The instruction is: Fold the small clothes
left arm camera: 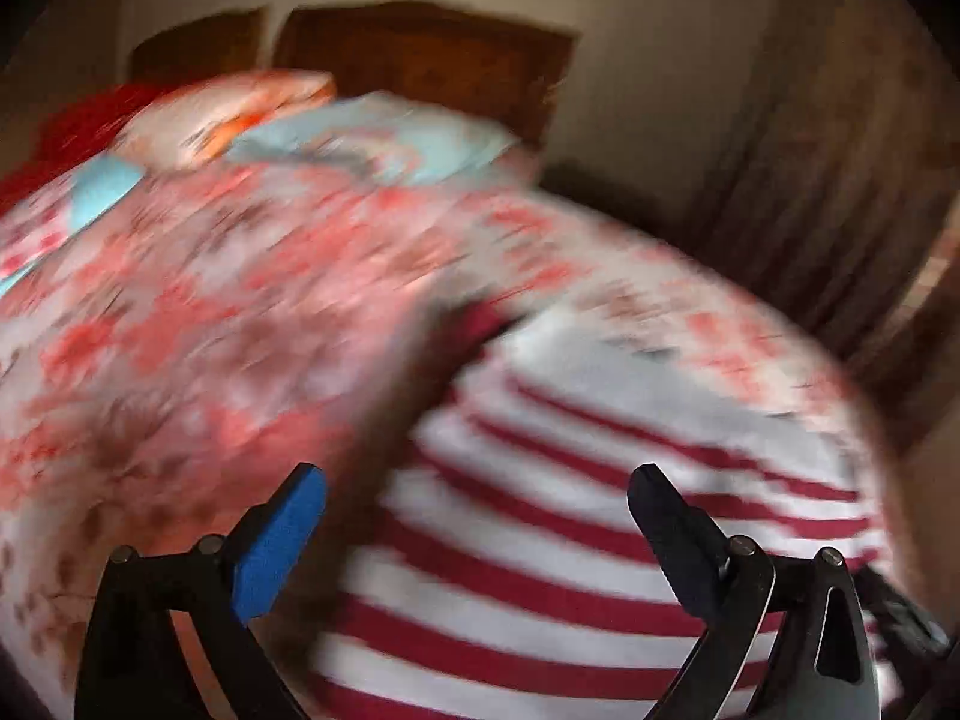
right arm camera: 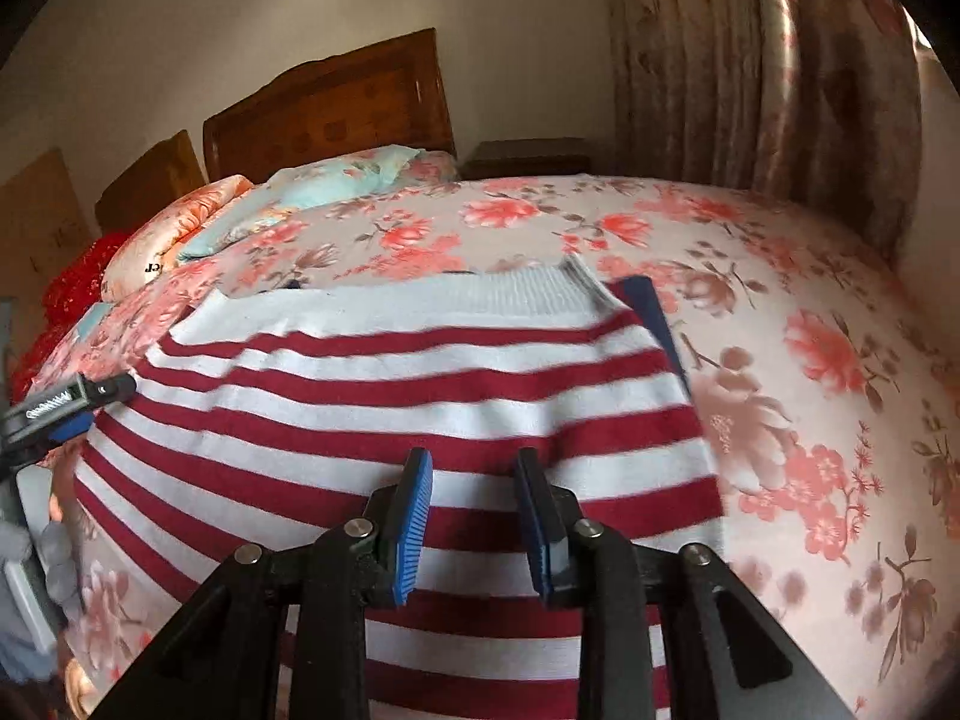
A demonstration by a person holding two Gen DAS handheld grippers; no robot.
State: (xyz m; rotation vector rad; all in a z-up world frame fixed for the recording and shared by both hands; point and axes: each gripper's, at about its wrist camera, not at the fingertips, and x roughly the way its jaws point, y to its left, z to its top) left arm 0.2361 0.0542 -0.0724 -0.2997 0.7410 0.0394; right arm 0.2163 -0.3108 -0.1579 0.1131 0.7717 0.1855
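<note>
Striped sweater point(right arm camera: 408, 408) on floral bed point(right arm camera: 810, 312), pillows point(right arm camera: 360, 177).

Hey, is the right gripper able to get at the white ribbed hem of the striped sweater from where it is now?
Probably yes. The right gripper hovers half open over the striped sweater, and the white ribbed hem lies uncovered straight ahead on the bedspread.

Floral bedspread point(right arm camera: 780, 276), pink with coral flowers, covers bed. Wooden headboard point(right arm camera: 336, 114) against pale wall point(right arm camera: 240, 12). Pillows near headboard: light blue point(right arm camera: 354, 177), orange floral point(right arm camera: 174, 228). Red fabric point(right arm camera: 78, 282) at bed's far left. Floral curtain point(right arm camera: 768, 60) at right; dark nightstand point(right arm camera: 528, 156) beside it.
</note>
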